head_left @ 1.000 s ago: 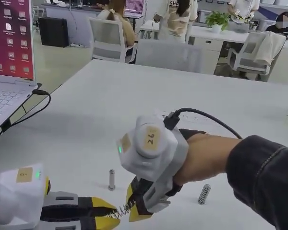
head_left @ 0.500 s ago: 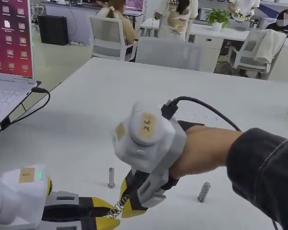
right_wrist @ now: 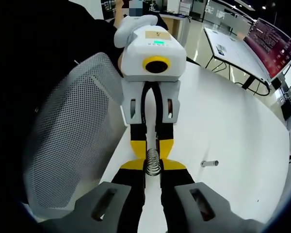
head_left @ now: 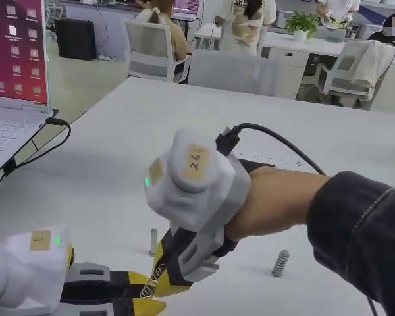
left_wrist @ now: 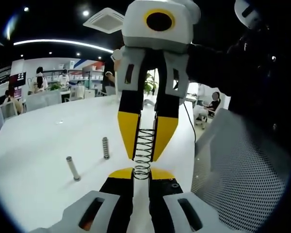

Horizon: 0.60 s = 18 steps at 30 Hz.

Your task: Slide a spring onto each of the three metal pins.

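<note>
Both grippers meet nose to nose over the white table (head_left: 118, 151) with one small coil spring (head_left: 151, 282) held between them. My left gripper (left_wrist: 141, 173) is shut on the spring's (left_wrist: 143, 145) near end, and my right gripper (right_wrist: 153, 171) is shut on the other end of the spring (right_wrist: 153, 161). In the head view the right gripper (head_left: 159, 279) comes down from the right onto the left gripper (head_left: 148, 304) at the bottom edge. A bare metal pin (head_left: 153, 241) stands upright just behind them. Another spring (head_left: 280, 263) stands upright to the right, seemingly around a pin.
An open laptop (head_left: 6, 99) with a black cable (head_left: 49, 146) sits at the table's left edge. Mesh office chairs (head_left: 234, 72) stand beyond the far edge, with people and desks behind. A grey mesh chair back (left_wrist: 242, 170) is close on the near side.
The right gripper has moved left and slightly up, closer over the left gripper's jaws. The spring between them now stands steeper. The left gripper stays about where it was.
</note>
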### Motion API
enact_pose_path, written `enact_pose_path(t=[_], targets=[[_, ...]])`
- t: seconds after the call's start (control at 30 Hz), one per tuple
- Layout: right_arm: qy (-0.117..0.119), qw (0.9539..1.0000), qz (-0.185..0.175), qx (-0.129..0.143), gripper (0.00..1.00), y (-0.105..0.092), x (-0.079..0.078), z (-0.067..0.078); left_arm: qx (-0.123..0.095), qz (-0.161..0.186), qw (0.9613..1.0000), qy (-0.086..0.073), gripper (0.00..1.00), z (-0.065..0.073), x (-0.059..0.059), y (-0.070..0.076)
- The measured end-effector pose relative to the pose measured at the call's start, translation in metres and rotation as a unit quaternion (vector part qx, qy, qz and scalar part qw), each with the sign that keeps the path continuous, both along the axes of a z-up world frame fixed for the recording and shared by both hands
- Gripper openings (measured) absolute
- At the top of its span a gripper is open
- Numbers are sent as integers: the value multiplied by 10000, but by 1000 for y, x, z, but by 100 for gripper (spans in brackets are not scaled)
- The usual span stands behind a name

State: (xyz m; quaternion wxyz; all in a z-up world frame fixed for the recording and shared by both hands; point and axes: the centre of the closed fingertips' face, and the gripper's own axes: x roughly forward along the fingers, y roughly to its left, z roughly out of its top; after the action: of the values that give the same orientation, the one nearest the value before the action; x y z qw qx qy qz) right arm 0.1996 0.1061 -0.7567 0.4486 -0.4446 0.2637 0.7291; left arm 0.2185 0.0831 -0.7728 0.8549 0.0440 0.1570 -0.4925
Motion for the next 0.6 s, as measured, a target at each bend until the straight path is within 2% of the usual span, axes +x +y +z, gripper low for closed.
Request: enact_pose_path(t=[0.6], targets=[[-84,9999,109,-13,8,4,-4,3,14,-56,10000,-1,3,0,-1,-4]])
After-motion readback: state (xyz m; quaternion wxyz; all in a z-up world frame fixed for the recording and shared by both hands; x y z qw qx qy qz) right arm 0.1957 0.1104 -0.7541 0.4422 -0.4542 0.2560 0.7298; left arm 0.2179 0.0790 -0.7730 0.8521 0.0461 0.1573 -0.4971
